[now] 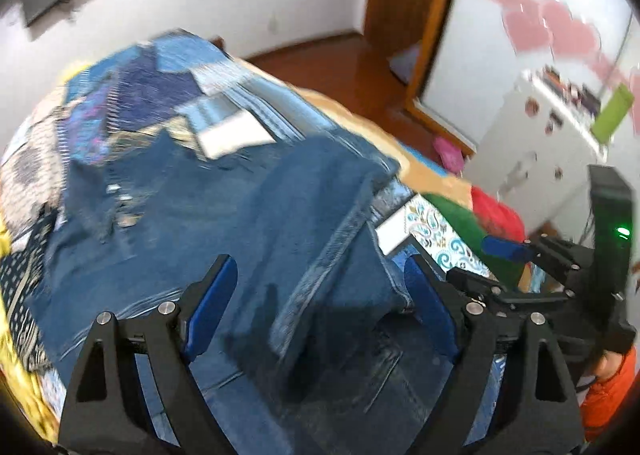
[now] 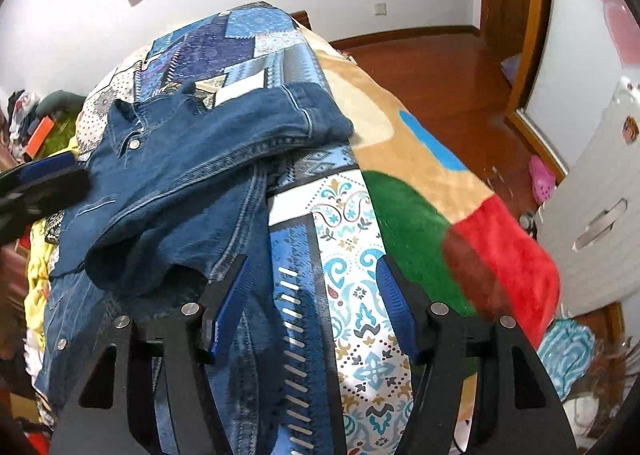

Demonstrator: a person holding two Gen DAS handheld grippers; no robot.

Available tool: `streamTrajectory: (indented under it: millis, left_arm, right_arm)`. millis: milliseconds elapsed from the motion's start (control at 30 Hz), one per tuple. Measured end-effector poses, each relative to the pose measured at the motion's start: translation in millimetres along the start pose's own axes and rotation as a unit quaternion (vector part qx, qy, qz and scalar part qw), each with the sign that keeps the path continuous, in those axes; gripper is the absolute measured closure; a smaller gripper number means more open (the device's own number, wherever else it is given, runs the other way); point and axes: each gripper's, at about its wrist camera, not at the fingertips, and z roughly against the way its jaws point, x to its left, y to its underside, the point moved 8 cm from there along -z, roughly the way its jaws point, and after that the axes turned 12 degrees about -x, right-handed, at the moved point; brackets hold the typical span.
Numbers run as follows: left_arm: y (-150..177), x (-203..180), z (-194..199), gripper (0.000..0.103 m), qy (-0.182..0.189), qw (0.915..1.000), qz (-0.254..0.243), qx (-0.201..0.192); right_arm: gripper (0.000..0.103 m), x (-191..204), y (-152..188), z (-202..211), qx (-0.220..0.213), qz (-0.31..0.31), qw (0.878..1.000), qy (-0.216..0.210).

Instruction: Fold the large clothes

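A blue denim jacket (image 2: 192, 159) lies spread on the bed's blue patchwork sheet (image 2: 352, 295), collar far and one sleeve folded across its front. My left gripper (image 1: 318, 261) hovers open over the jacket's body (image 1: 192, 215), with the folded sleeve's seam running under the gap and no pad on the cloth. My right gripper (image 2: 314, 261) stands open beside the jacket's near right edge, only the sheet showing between its pads. One of its fingers (image 1: 504, 248) shows in the left wrist view. The left gripper's blurred finger (image 2: 48, 169) shows at the jacket's left side.
A tan, green and red fleece blanket (image 2: 420, 223) covers the bed's right side. White drawers (image 2: 600, 195) and wooden floor (image 2: 440, 67) lie beyond it, with a pink slipper (image 2: 542, 179). Yellow cloth (image 2: 36, 283) bunches at the left. An orange sleeve (image 1: 608, 395) shows lower right.
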Motion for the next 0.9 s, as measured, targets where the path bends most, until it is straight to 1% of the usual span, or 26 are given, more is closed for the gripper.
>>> streamTrajectory:
  millis: [33,100,167,200,233,300,367,433,500,533,633,700,767,833,900]
  left_arm:
    - [1,-5,-13,0.018,0.011,0.9998,-0.006,0.015]
    - [3,-10,-35,0.018,0.017,0.9989,-0.017,0.041]
    - [6,-13,-50,0.029,0.028,0.9977,-0.022,0.058]
    - [9,-15,-59,0.040,0.037,0.9963,-0.021,0.074]
    - [10,-15,-66,0.042,0.039,0.9953,-0.015,0.087]
    - [10,-17,-75,0.043,0.044,0.9948,-0.013,0.091]
    - [10,-13,-83,0.054,0.029,0.9954,-0.019,0.089]
    - [11,-4,-90,0.071,0.013,0.9956,-0.021,0.090]
    - [10,1,-92,0.077,0.014,0.9960,-0.020,0.086]
    - [10,4,-92,0.083,0.010,0.9964,-0.020,0.081]
    - [5,7,-85,0.090,0.003,0.9975,-0.021,0.068]
    - [-4,9,-73,0.092,-0.004,0.9988,-0.017,0.045]
    - [-16,13,-58,0.093,-0.016,0.9995,-0.023,0.016]
    - [-33,21,-32,0.093,-0.023,0.9993,-0.023,-0.020]
    - [-45,33,-9,0.093,-0.035,0.9981,-0.018,-0.048]
  right_arm:
    - [0.043,0,2,-3,0.003,-0.004,1.000,-0.002]
    - [0.043,0,6,-6,0.008,-0.008,1.000,-0.006]
    - [0.043,-2,11,-8,0.013,-0.011,1.000,-0.011]
    - [0.042,-3,13,-9,0.014,-0.015,1.000,-0.013]
    - [0.042,-4,14,-10,0.015,-0.019,1.000,-0.015]
    - [0.042,-6,18,-13,0.019,-0.024,0.999,-0.016]
    - [0.042,-7,22,-17,0.023,-0.032,0.999,-0.017]
    - [0.041,-8,23,-16,0.020,-0.037,0.999,-0.016]
    - [0.036,-6,24,-14,0.018,-0.037,0.999,-0.020]
    - [0.036,-5,24,-14,0.019,-0.035,0.999,-0.022]
    - [0.036,-1,24,-14,0.024,-0.021,0.999,-0.021]
    - [0.036,1,22,-13,0.026,-0.024,0.999,-0.024]
    - [0.036,4,16,-9,0.020,-0.034,0.999,-0.036]
    - [0.036,10,11,-6,0.012,-0.043,0.997,-0.056]
    - [0.036,14,13,-12,0.015,-0.042,0.997,-0.056]
